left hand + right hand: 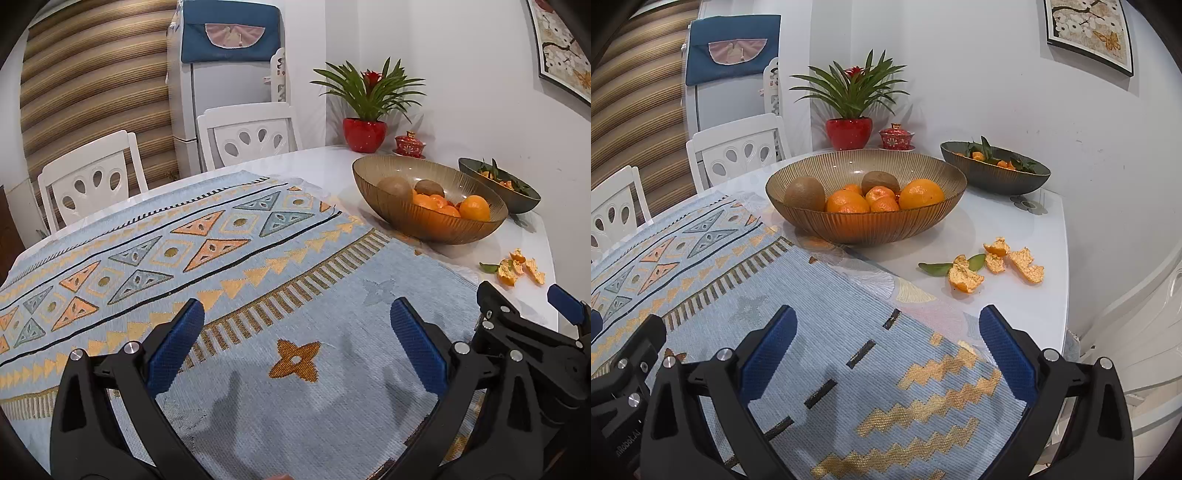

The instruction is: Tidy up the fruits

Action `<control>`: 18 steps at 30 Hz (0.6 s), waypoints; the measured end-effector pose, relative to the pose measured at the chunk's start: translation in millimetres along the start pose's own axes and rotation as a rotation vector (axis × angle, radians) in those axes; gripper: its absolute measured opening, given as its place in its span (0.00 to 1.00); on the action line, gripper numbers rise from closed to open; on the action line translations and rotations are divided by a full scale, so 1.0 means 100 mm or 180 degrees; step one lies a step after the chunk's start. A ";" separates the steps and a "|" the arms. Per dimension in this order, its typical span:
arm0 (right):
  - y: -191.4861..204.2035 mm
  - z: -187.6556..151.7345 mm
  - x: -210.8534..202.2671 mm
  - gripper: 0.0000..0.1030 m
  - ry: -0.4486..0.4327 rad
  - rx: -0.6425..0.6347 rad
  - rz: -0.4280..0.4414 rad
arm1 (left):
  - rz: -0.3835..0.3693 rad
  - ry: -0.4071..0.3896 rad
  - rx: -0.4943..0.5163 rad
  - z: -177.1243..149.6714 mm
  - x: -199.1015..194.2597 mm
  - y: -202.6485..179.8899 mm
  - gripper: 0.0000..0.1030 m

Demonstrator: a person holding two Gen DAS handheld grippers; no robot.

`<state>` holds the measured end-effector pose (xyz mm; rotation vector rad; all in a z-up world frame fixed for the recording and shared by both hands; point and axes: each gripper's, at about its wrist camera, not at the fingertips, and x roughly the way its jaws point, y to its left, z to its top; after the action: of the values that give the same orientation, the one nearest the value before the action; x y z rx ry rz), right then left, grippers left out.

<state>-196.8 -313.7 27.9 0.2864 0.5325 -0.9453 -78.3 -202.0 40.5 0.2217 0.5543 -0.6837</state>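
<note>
Amber bowl (866, 229) near table edge (1065, 280); grippers (886, 354) spread.

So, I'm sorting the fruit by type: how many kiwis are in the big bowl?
2. One kiwi lies at the bowl's left side, the other toward the back; more may be hidden.

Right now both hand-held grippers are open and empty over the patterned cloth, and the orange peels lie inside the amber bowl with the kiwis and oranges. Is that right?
Not quite. The orange peels lie on the bare white table, beside the amber bowl, not in it; the right wrist view shows this. The rest holds: the left hand-held gripper and right hand-held gripper are open and empty over the patterned cloth.
</note>
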 end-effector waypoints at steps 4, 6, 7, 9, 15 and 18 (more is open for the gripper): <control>0.00 0.00 0.00 0.95 -0.0003 -0.0009 -0.0007 | 0.0010 0.0017 -0.0017 0.00 0.01 0.00 0.97; 0.00 0.00 0.00 0.95 -0.0002 -0.0013 -0.0009 | 0.0006 0.0021 -0.0026 0.00 0.01 0.01 0.97; 0.00 0.00 0.01 0.95 0.0000 -0.0017 -0.0013 | 0.0007 0.0021 -0.0029 0.00 0.01 0.01 0.97; 0.00 0.00 0.01 0.95 0.0001 -0.0019 -0.0013 | 0.0008 0.0023 -0.0025 0.00 0.01 0.01 0.97; 0.00 0.00 0.00 0.95 0.0001 -0.0018 -0.0013 | 0.0008 0.0030 -0.0030 0.00 0.02 0.01 0.97; 0.01 0.00 0.00 0.95 0.0003 -0.0024 -0.0017 | 0.0007 0.0038 -0.0034 -0.01 0.02 0.02 0.97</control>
<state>-196.1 -313.6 27.8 0.2788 0.5376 -0.9482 -76.0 -201.5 38.6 0.2164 0.5688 -0.6773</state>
